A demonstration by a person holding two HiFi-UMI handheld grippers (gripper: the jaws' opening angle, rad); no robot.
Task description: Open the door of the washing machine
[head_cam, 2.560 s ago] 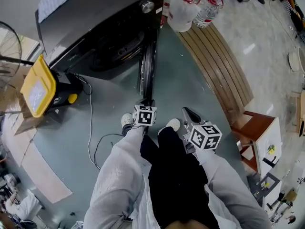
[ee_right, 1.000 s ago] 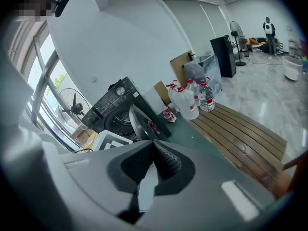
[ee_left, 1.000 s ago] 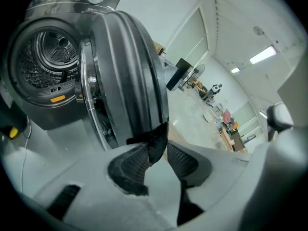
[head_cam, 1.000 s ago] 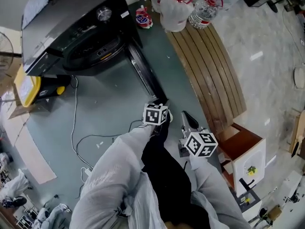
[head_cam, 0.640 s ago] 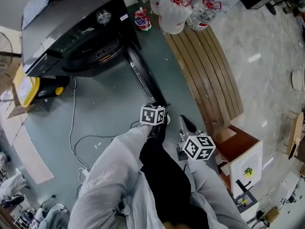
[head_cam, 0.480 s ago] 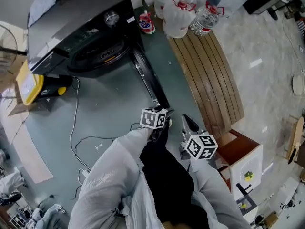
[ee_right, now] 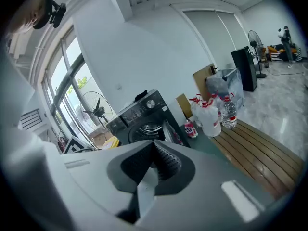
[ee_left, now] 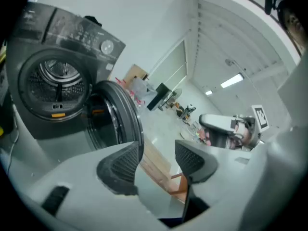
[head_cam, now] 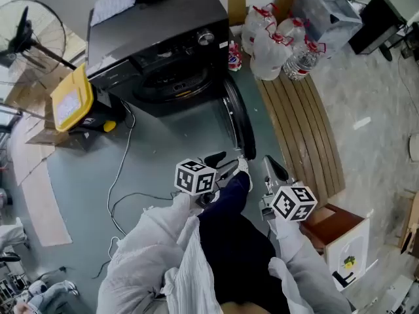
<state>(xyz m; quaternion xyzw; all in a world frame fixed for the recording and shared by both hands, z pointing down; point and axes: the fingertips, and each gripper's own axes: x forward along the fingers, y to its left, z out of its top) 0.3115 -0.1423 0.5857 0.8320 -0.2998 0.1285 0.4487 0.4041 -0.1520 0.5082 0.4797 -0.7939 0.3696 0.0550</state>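
The dark grey washing machine stands at the top of the head view, its round door swung out wide and the drum showing. My left gripper hangs just short of the door's outer edge and does not touch it. Its jaws have just been closing a little, but they stand open with nothing between them. In the left gripper view the door lies beyond the left pad. My right gripper hovers to the right, shut on nothing, pointing toward the washing machine.
A slatted wooden bench runs along the right, with water jugs at its far end. A yellow case and a fan sit left of the machine. A cable trails across the floor. A small wooden cabinet stands at the lower right.
My left gripper has come off the door's edge and risen, its jaws apart. The right gripper has lifted too. The door stays swung out.
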